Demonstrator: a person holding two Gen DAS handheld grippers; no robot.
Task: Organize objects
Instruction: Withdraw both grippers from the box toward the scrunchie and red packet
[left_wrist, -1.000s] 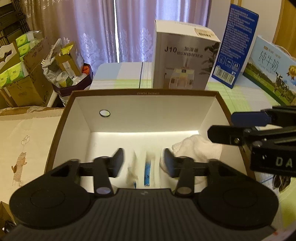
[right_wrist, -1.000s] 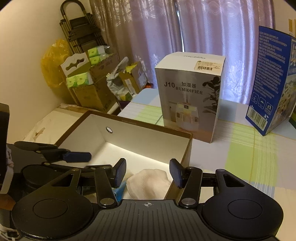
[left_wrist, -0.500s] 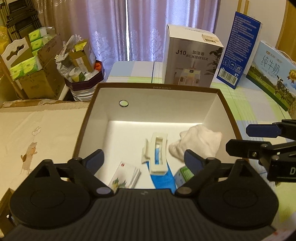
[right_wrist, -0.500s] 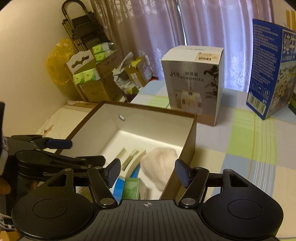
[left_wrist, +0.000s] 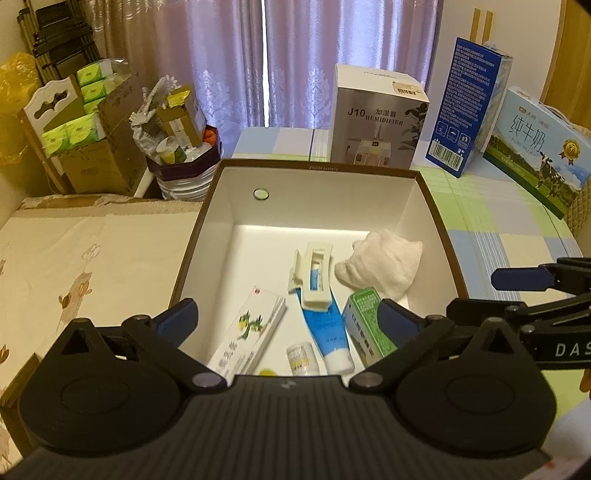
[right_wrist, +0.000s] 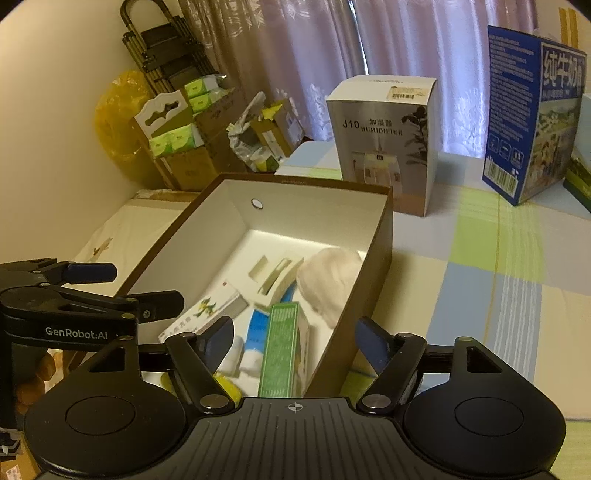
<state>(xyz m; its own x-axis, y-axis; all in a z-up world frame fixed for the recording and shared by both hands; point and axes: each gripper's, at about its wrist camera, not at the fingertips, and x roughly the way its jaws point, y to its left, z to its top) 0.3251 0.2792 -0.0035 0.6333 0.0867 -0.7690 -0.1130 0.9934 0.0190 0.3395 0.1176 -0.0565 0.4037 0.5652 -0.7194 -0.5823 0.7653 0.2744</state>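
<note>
Box (left_wrist: 436, 206), brown outside and white inside, stood open on the checked tablecloth (right_wrist: 491, 266) and held every loose item seen. Inside lay a white cloth (left_wrist: 384, 258) against the right wall, a cream clip (left_wrist: 314, 275) resting on a blue tube (left_wrist: 325, 332), a green carton (left_wrist: 367, 328) just right of the tube, a white carton (left_wrist: 251, 332) with a green dragon print to the left, and a small bottle (left_wrist: 301, 356) near the front edge. A yellow object showed partly at the front; its kind could not be determined.

Left gripper (left_wrist: 288, 317) hung over the front of the box with its jaws opening, spread wide, nothing pressed between the pads. Right gripper (right_wrist: 293, 338) hung over the box's front right corner, jaws likewise opening and empty; the box wall and green carton lay below the gap, untouched.

Behind the box stood a humidifier box (left_wrist: 376, 122), a blue box (left_wrist: 465, 107) and a milk carton (left_wrist: 539, 147), all apart from it.
</note>
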